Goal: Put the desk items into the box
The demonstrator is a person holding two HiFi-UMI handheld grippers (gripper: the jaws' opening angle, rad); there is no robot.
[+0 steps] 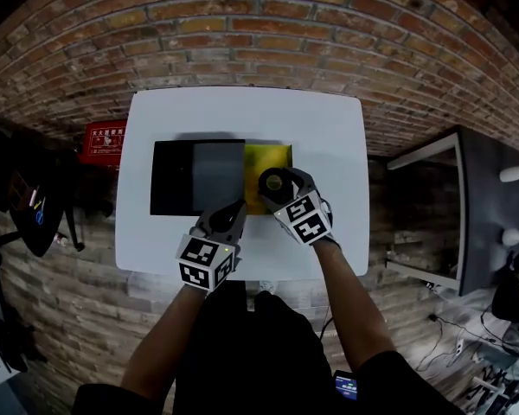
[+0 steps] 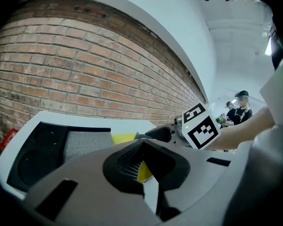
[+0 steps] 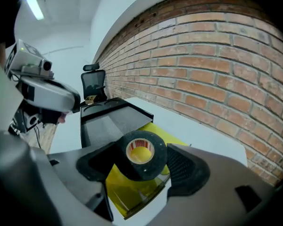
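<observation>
Two grippers are out over the white worktop [image 1: 329, 128], my bare forearms reaching forward from my body. My right gripper [image 1: 278, 185] is stretched further, over the near edge of the yellow box [image 1: 269, 157]. Its fingers are clamped on a black tape roll [image 1: 274, 182], one on each side of the ring. The roll is held flat, with its hole facing up, above the yellow box and not resting in it. My left gripper [image 1: 233, 208] hangs just left of and nearer to me than the yellow box, angled towards it. Its fingers are drawn together at the tips with nothing between them.

The head view shows the layout: a black tray [image 1: 182, 180] with a grey inner panel lies against the left side of the yellow box. The right gripper view shows what the head view cannot: the tape roll [image 3: 140, 155] has a pale cardboard core with red print, and the yellow box [image 3: 127, 192] is translucent. The left gripper view gives only a sliver of yellow through the narrow slit below its fingers [image 2: 127, 161], and the brick wall [image 2: 85, 55] beyond the yellow box.
</observation>
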